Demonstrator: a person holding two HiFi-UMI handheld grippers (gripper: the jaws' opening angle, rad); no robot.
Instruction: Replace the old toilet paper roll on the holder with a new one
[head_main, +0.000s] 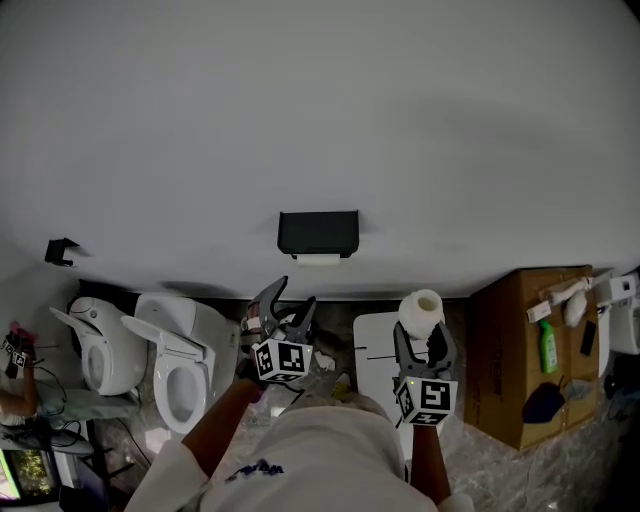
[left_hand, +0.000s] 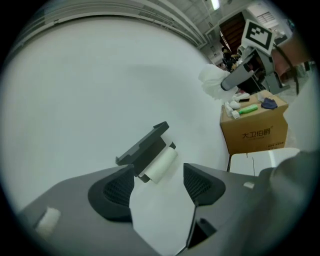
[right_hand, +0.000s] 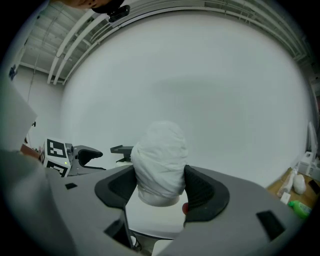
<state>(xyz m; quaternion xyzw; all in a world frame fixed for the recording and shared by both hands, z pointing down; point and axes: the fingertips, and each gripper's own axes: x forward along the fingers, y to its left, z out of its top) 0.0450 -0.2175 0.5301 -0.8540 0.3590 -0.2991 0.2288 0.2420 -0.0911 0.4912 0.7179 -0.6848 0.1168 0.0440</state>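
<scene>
L gripper jaws apart, empty; old roll at 12 o'clock; R gripper clamps new roll: soft, may squash + slip out

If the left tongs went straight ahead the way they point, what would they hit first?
Probably the old paper roll in the black holder; nothing shows in between, though depth is unclear.

Head view steeply down; both gripper views toward the holder.
</scene>
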